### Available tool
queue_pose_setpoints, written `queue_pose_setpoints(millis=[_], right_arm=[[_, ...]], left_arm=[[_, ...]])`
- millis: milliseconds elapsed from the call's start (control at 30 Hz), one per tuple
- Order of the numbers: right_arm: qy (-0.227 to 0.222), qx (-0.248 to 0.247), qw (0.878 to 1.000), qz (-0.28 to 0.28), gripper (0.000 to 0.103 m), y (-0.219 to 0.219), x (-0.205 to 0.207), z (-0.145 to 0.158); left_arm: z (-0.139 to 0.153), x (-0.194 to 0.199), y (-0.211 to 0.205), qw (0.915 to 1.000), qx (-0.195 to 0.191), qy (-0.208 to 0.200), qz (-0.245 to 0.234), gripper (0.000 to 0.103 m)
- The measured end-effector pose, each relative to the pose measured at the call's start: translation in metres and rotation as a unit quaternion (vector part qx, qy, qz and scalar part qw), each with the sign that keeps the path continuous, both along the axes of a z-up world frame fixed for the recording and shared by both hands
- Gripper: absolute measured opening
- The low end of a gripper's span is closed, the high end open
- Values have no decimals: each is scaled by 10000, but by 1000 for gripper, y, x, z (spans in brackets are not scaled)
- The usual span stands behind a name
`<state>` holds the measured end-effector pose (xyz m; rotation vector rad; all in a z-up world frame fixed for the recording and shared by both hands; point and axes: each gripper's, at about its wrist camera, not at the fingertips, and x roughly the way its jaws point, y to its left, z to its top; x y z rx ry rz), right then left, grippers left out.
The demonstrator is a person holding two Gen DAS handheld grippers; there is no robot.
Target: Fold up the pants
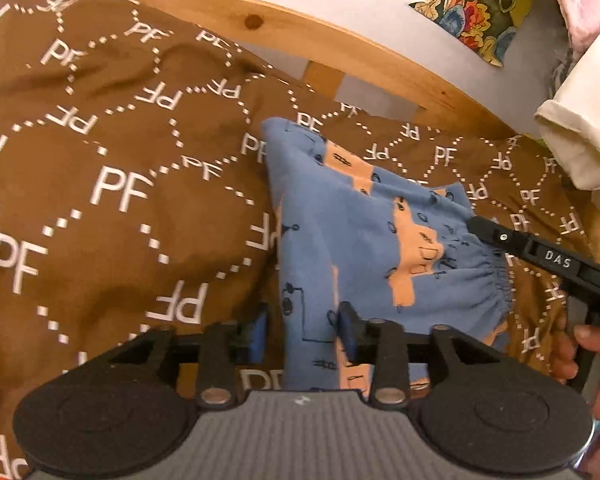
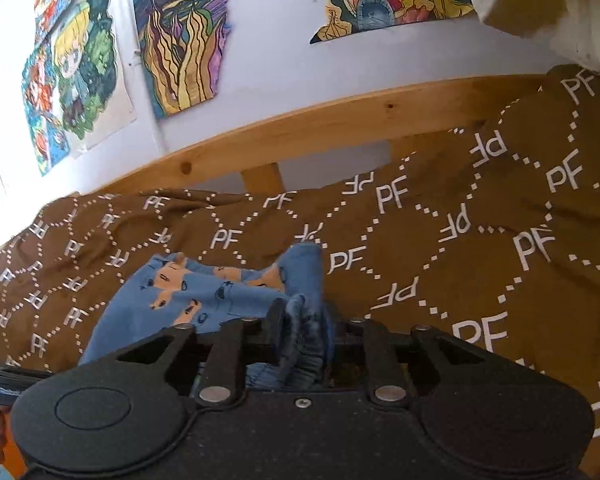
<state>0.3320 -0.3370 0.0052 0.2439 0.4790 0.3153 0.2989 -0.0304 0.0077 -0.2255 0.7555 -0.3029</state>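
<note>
Small blue pants [image 1: 364, 236] lie folded on the brown blanket [image 1: 112, 148], both grippers at their near edge.

In the lower centre of the left wrist view the left gripper [image 1: 304, 332] has its blue pads apart, a strip of the cloth lying loosely between them and not pinched. At the lower centre of the right wrist view the right gripper [image 2: 300, 320] has its jaws part-way apart around the bunched waistband; whether they press it I cannot tell. To finish this step well, I judge both should let go fully and lift straight off, so the fold lies flat. The near hem is hidden under the gripper bodies, and the wooden rail [image 1: 340, 48] cuts off the blanket's far side.
</note>
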Motion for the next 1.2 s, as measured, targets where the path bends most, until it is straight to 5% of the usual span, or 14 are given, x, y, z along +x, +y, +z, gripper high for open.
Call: queue_pose_setpoints(millis=[133, 267, 400, 700, 1000, 1200], right_arm=[[24, -111, 9998, -176, 43, 1, -3, 2], [-58, -294, 9989, -350, 78, 1, -16, 11], [-446, -550, 9967, -386, 98, 5, -45, 25], [-983, -750, 9909, -525, 102, 14, -113, 53], [-1202, -870, 9865, -694, 102, 18, -168, 67], [-1316, -823, 9840, -879, 102, 16, -190, 72]], left_arm=[[6, -6, 4, 9997, 79, 35, 245, 69], [22, -19, 8, 9980, 87, 35, 622, 97], [41, -33, 0, 9966, 312, -239, 719, 102], [77, -85, -35, 9874, 889, -1082, 735, 103], [69, -125, -38, 9871, 640, -1120, 944, 103], [67, -144, -35, 9827, 888, -1205, 1091, 103]])
